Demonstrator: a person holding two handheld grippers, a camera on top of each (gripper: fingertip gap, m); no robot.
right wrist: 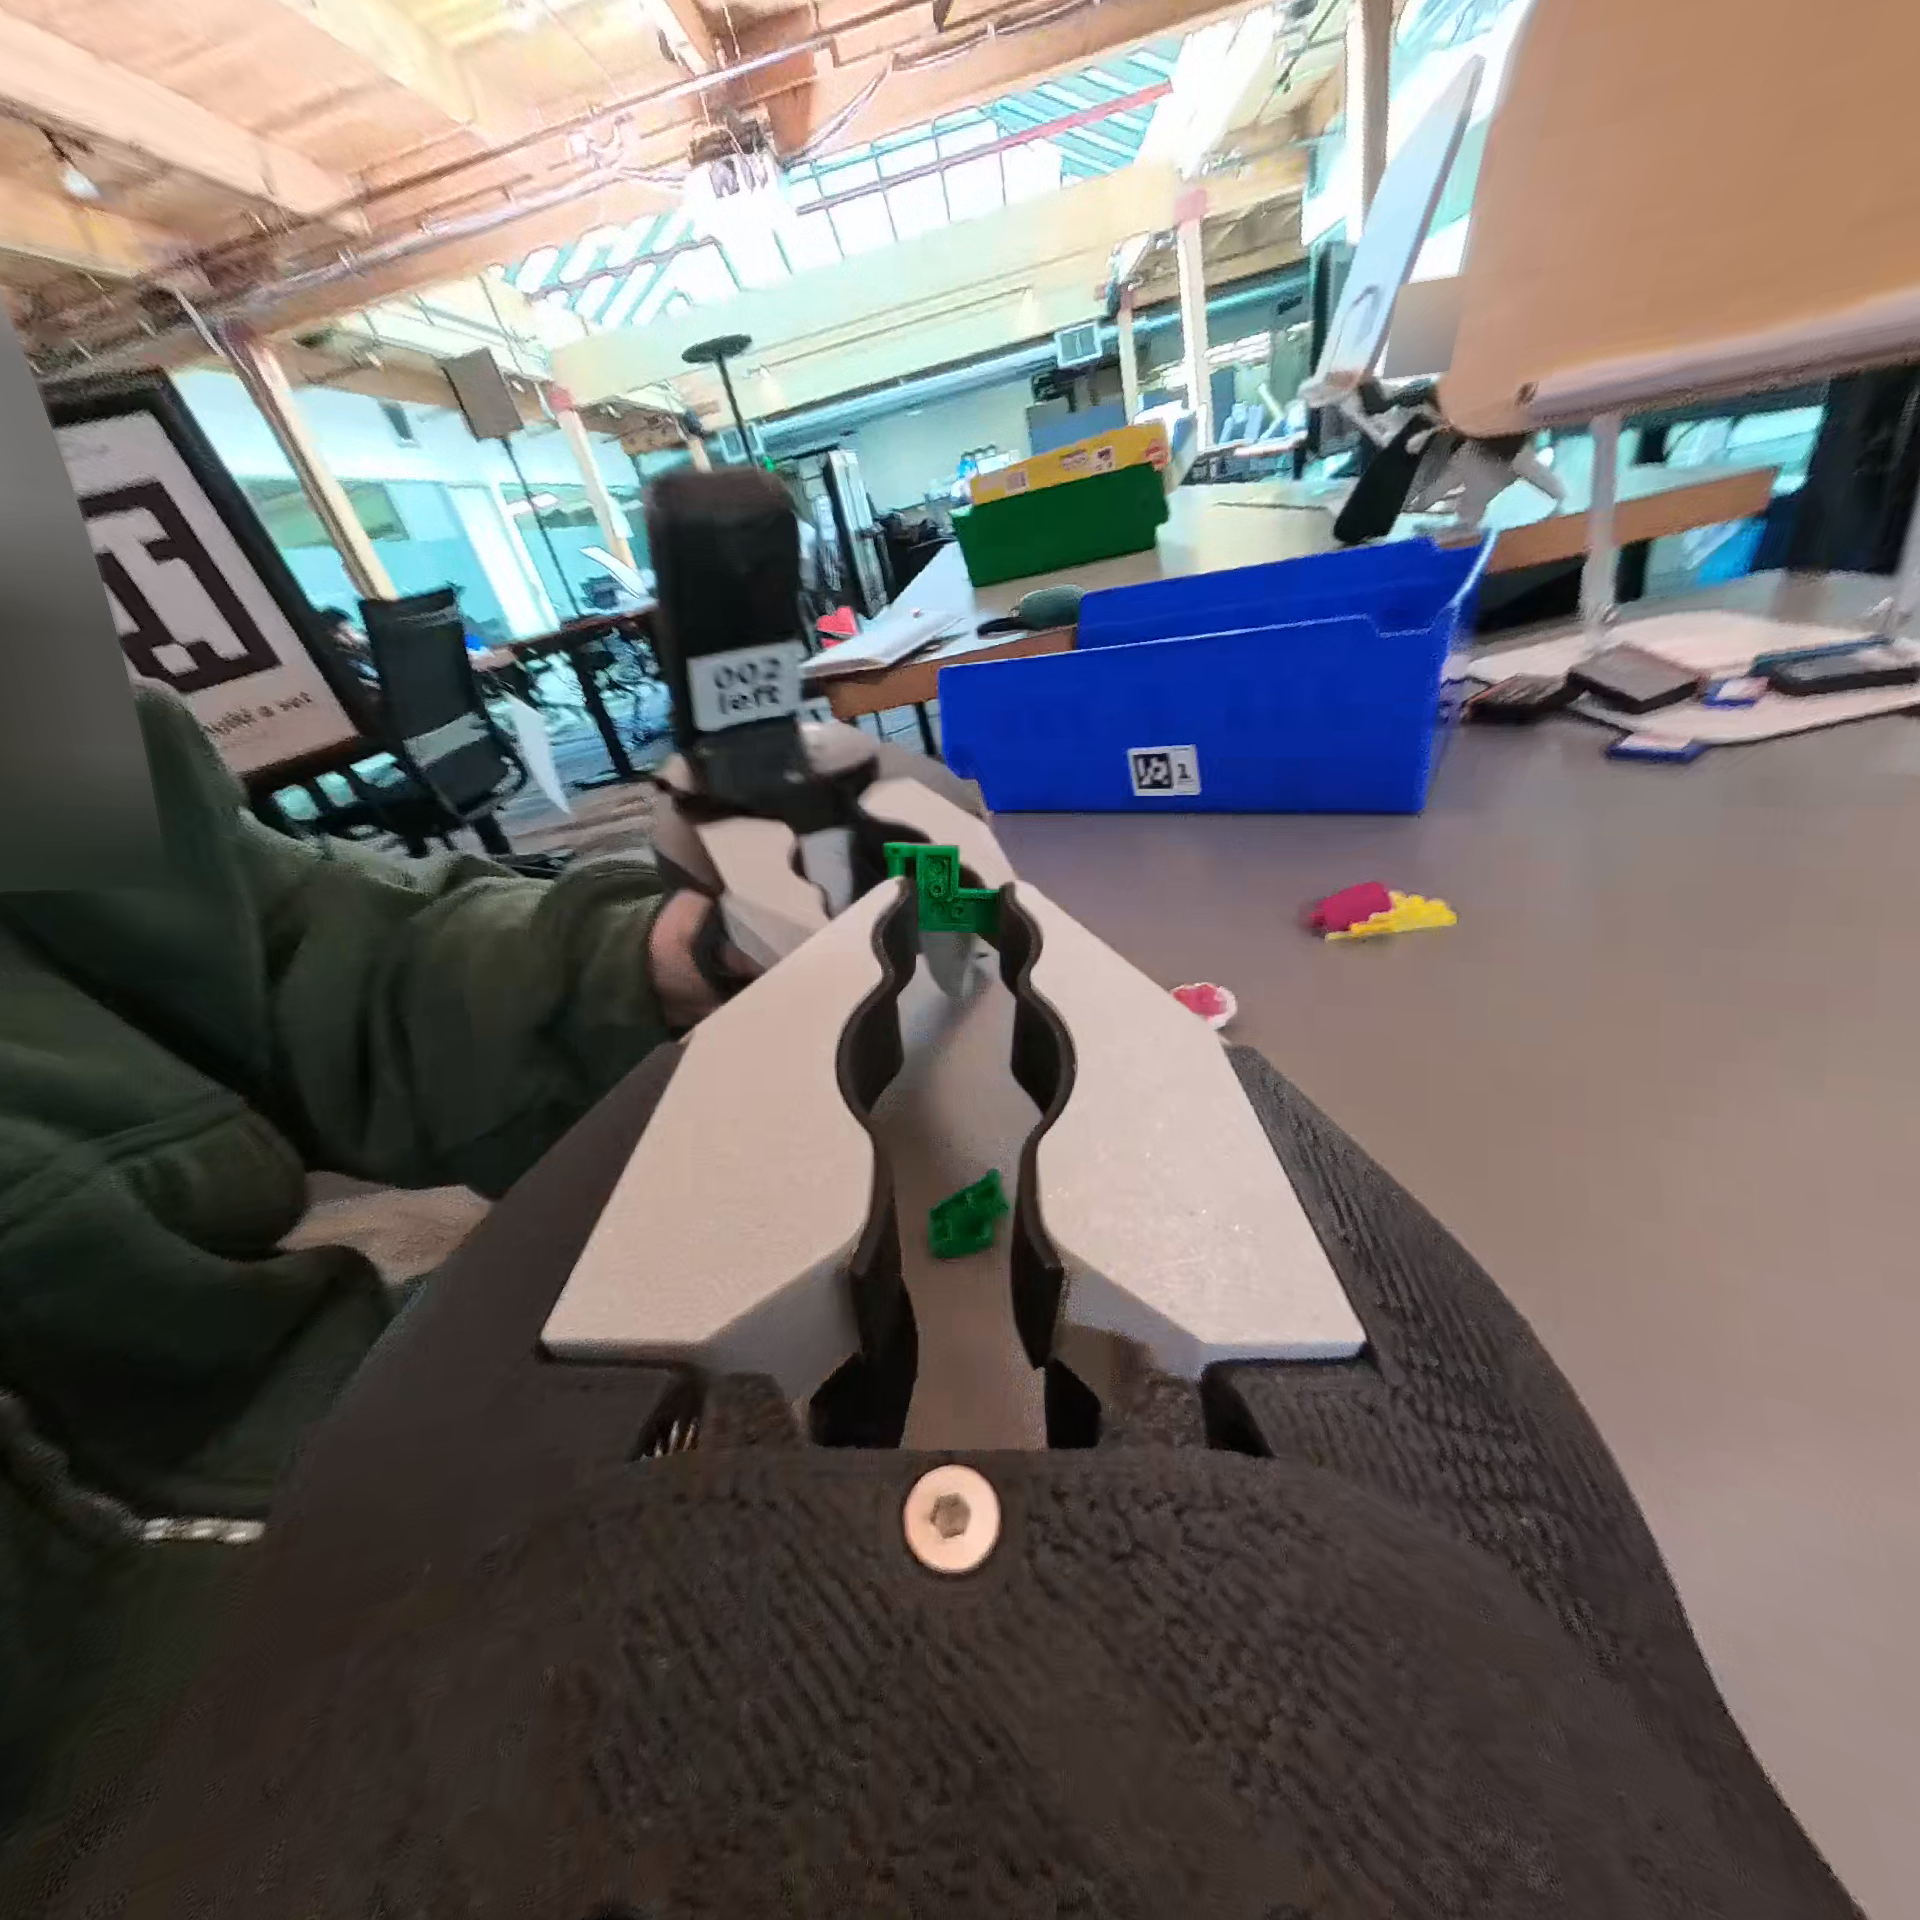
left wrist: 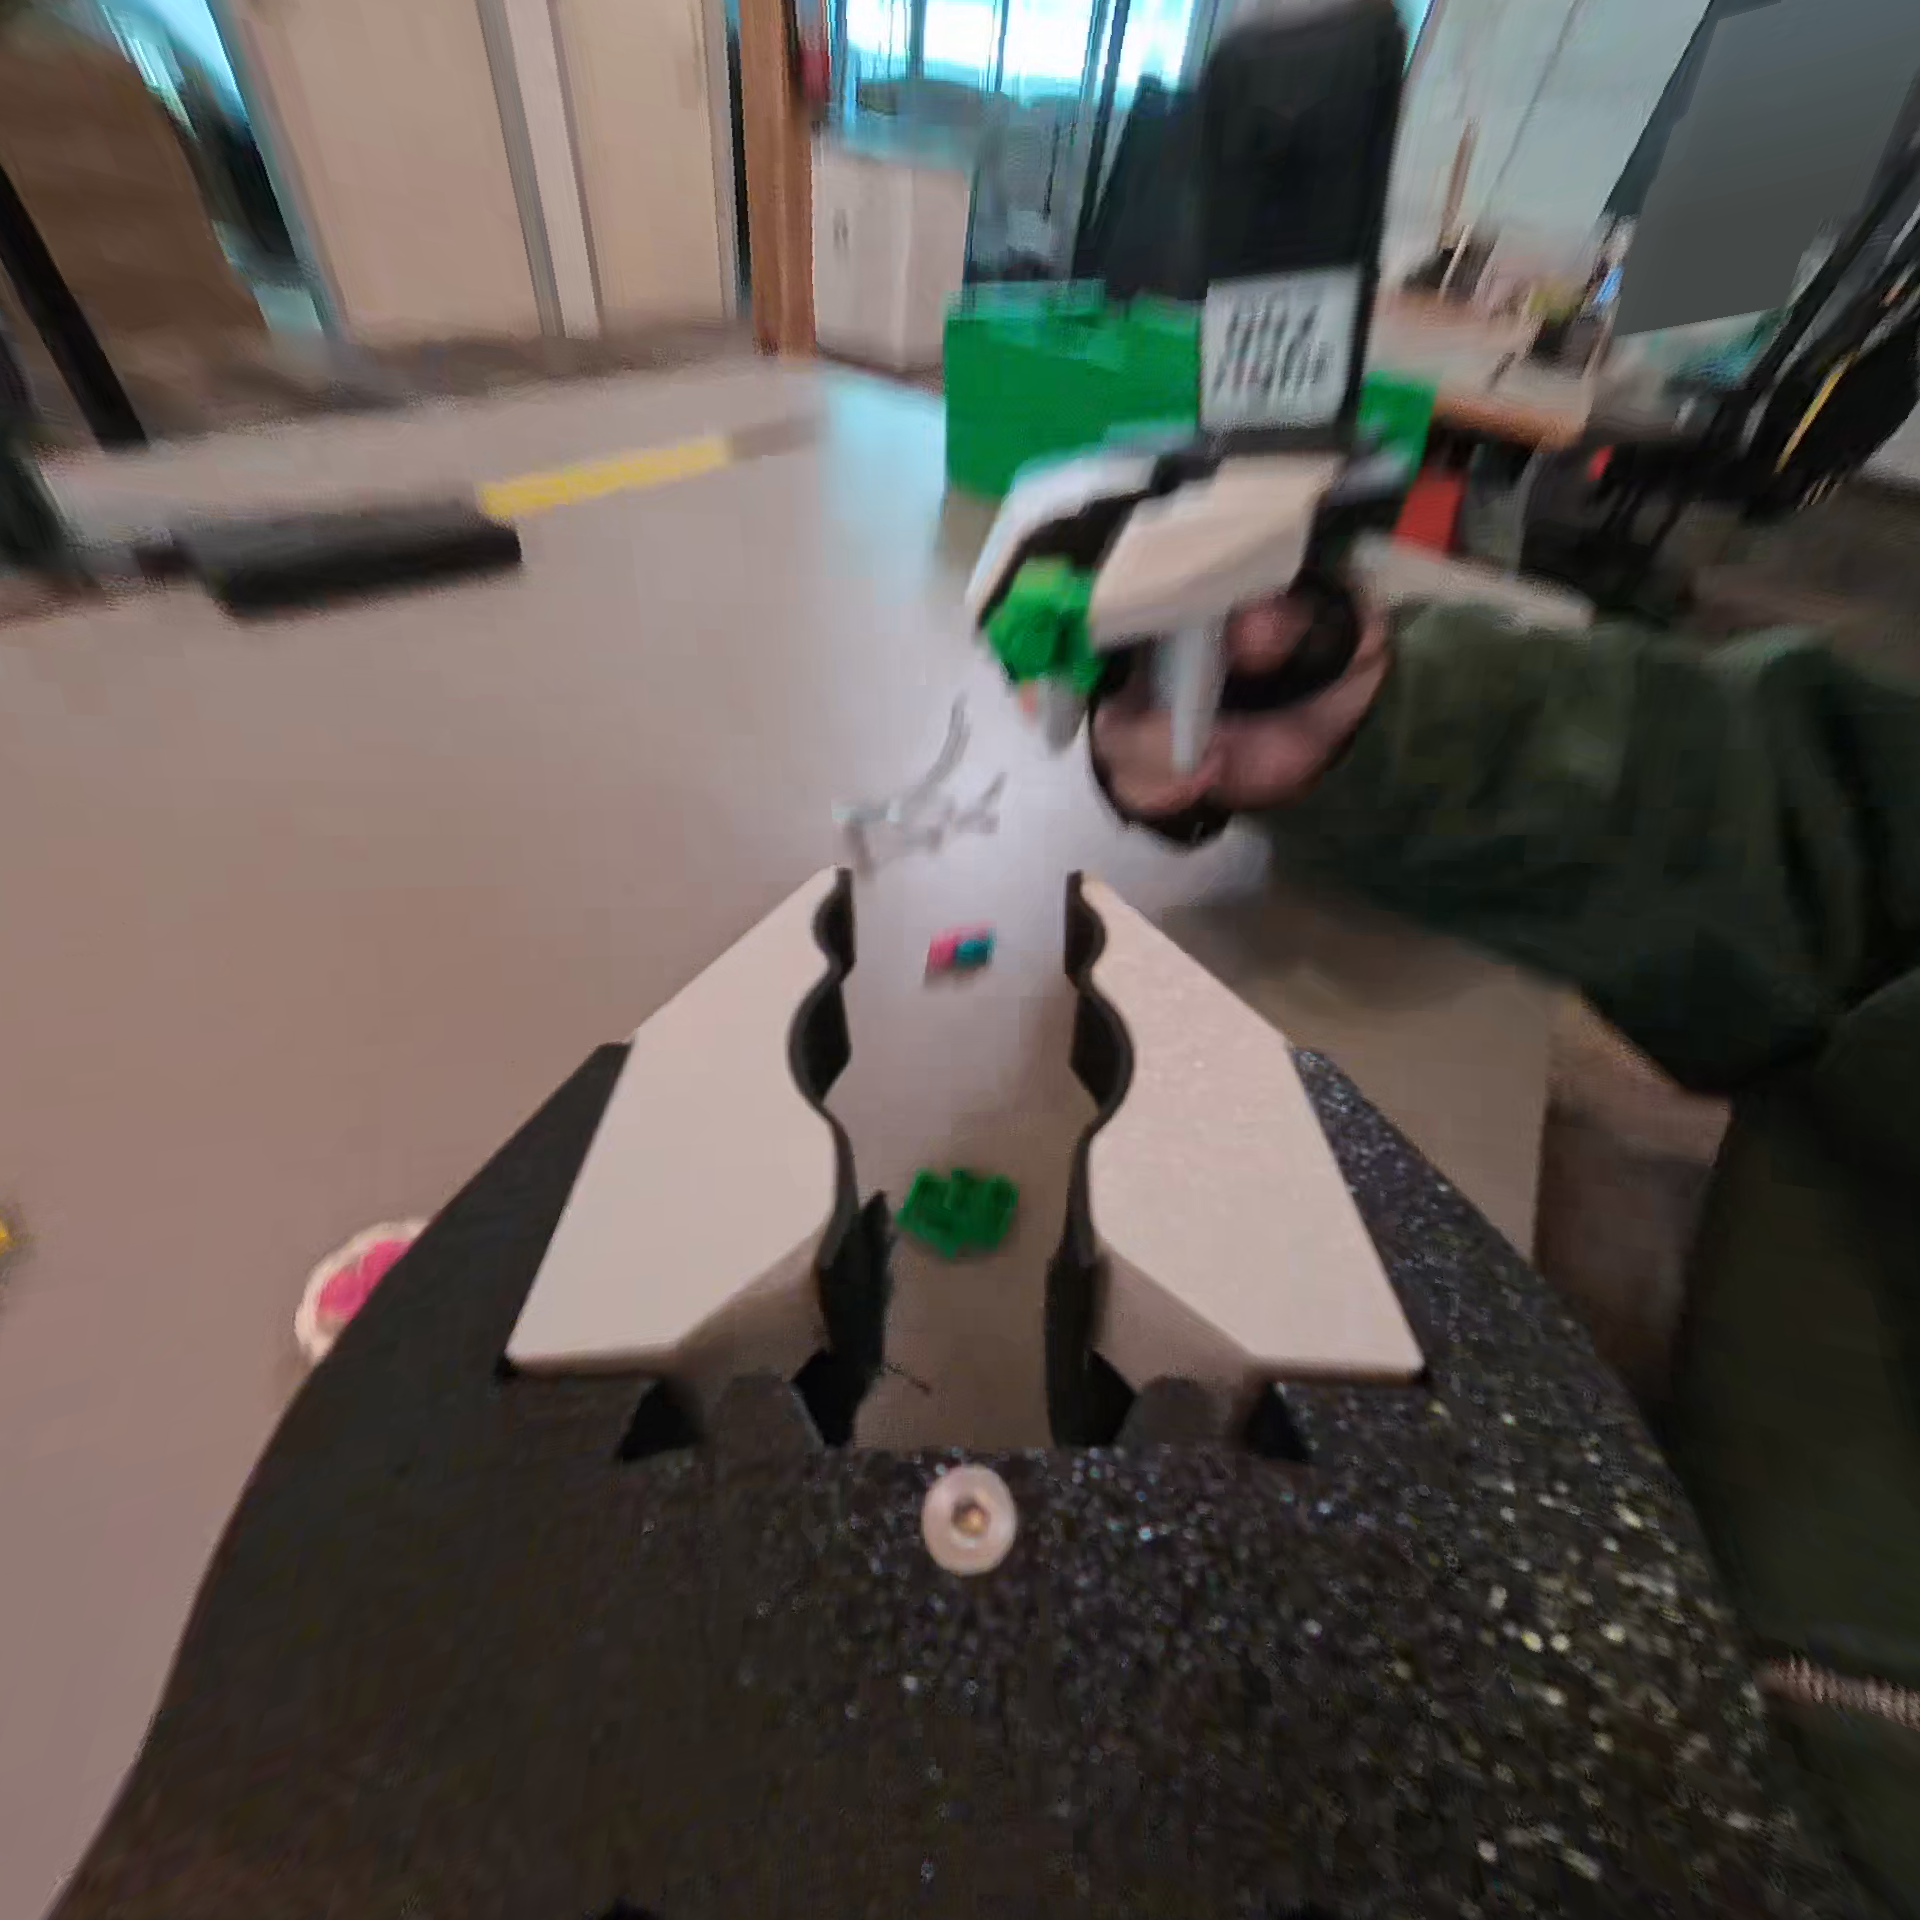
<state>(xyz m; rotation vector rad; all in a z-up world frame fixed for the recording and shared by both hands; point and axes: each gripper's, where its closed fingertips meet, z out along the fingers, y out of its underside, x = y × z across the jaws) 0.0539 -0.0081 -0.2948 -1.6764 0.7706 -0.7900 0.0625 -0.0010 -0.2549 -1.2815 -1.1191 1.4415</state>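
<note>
My left gripper (left wrist: 958,883) is open and empty, low over the grey table (left wrist: 416,831). Between its fingers I see a small green brick piece (left wrist: 956,1210) and a pink and teal piece (left wrist: 961,951) lying on the table. My right gripper (right wrist: 948,894) is shut on a green brick assembly (right wrist: 943,883) and holds it above the table. It also shows in the left wrist view (left wrist: 1029,623), held by a hand in a dark green sleeve. The loose green piece (right wrist: 968,1210) lies on the table below the right gripper. The left gripper's black handle (right wrist: 727,582) stands just behind it.
A blue bin (right wrist: 1216,707) and a green bin (right wrist: 1060,520) stand farther back. Yellow and pink pieces (right wrist: 1382,909) and a pink and white piece (right wrist: 1205,1003) lie to the right. Clear plastic bits (left wrist: 914,800) lie ahead of the left gripper. The grippers' ends are close to 4 cm from one another.
</note>
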